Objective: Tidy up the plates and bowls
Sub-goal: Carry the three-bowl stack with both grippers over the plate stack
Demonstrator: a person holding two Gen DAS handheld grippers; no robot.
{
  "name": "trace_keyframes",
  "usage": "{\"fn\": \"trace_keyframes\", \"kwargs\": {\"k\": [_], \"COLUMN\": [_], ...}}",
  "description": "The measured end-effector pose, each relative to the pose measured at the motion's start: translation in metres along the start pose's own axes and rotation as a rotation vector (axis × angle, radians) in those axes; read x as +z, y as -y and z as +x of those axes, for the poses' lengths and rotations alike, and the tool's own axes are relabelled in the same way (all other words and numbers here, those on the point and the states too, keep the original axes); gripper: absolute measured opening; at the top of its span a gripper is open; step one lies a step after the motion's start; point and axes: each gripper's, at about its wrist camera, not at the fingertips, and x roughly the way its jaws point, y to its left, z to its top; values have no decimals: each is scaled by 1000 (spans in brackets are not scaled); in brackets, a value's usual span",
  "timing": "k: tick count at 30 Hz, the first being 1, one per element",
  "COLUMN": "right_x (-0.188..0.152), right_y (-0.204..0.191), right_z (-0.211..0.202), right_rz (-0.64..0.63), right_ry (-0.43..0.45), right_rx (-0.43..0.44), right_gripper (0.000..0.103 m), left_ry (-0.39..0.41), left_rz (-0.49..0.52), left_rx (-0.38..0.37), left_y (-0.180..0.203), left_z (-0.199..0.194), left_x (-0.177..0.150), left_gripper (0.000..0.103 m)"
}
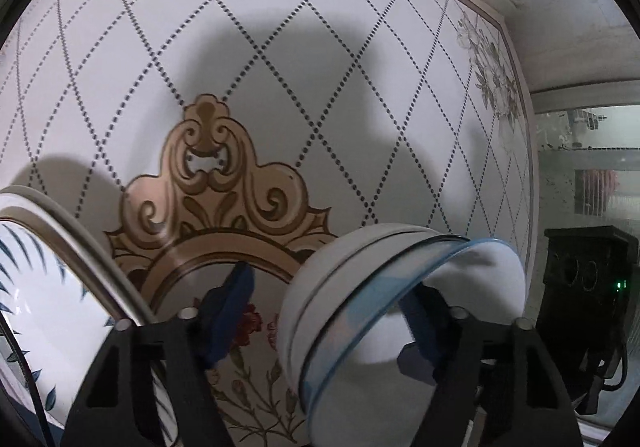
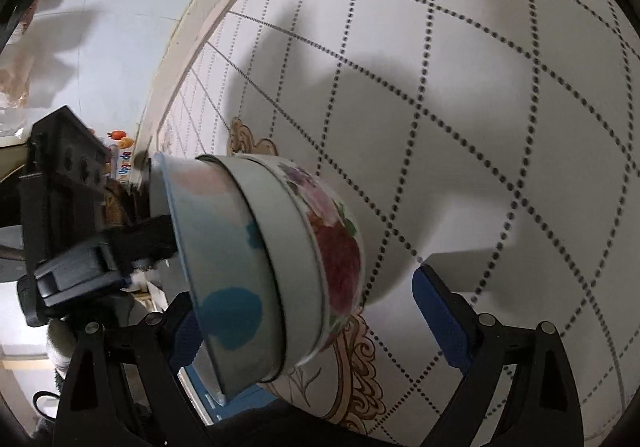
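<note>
A stack of nested bowls [image 1: 360,311] stands on edge against the patterned wall panel in the left wrist view: white outer bowls and a blue-rimmed inner one. My left gripper [image 1: 332,327] is open, its right blue pad [image 1: 424,331] inside the blue-rimmed bowl and its left pad [image 1: 228,311] outside, apart from the bowls. A leaf-pattern plate [image 1: 52,287] leans at the left. In the right wrist view the same stack [image 2: 272,267] shows a blue-spotted bowl, a grey one and a flowered one. My right gripper [image 2: 316,323] is open around the stack.
The diamond-dotted panel [image 1: 304,59] with a gold ornament [image 1: 208,183] fills the background. A black box [image 1: 588,271] with round holes stands at the right; it also shows in the right wrist view [image 2: 64,167]. The other gripper's body [image 2: 80,279] is at the left.
</note>
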Motion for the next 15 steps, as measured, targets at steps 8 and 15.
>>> {"fn": "trace_keyframes", "kwargs": {"k": [8, 15], "right_x": [9, 8], "right_y": [-5, -5], "right_z": [10, 13], "right_rz": [-7, 11], "right_ry": [-13, -4], "right_rx": [43, 51], "right_gripper": [89, 71], "left_ry": [20, 41], "left_rz": [5, -21], "left_rx": [-19, -24], "left_y": [6, 1], "left_z": [2, 0], "left_x": [0, -5], "left_gripper": [57, 53]}}
